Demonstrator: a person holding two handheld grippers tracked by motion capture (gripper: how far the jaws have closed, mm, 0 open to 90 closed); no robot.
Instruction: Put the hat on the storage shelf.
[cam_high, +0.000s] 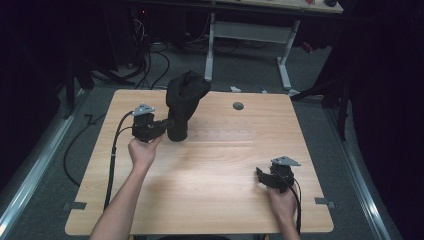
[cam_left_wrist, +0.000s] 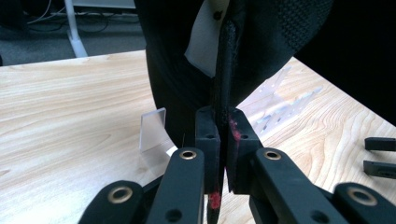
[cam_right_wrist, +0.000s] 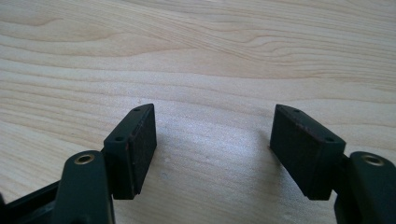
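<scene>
Black bag (cam_high: 183, 102) at table's (cam_high: 210, 200) 11 o'clock, strap pinched in left gripper (cam_high: 161, 126); right gripper (cam_high: 263, 176) wide open, empty, at 4 o'clock. Lifting likely under way; needs steady pull.

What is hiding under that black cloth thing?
A clear plastic stand peeks out beneath the black cloth on the table. Its upper part is covered. The left gripper pinches the cloth's edge.
</scene>
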